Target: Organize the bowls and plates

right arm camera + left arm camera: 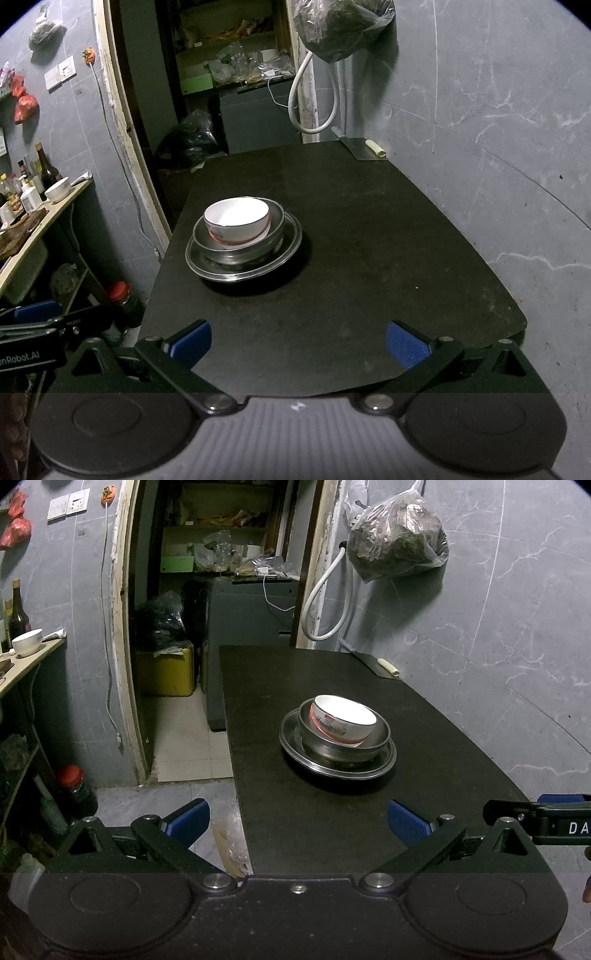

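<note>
Both grippers' fingers [188, 821] [406, 349] spread wide, empty; bowl stack [338, 734] [242, 240] well ahead.

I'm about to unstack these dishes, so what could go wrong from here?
1. The white bowl sits tilted inside the steel bowl; a pinch on its rim might tip it out.
2. The stack rests on a steel plate near the table's left edge; a push could slide it off.

Both wrist views — forward, down — shared table [332, 830].
</note>
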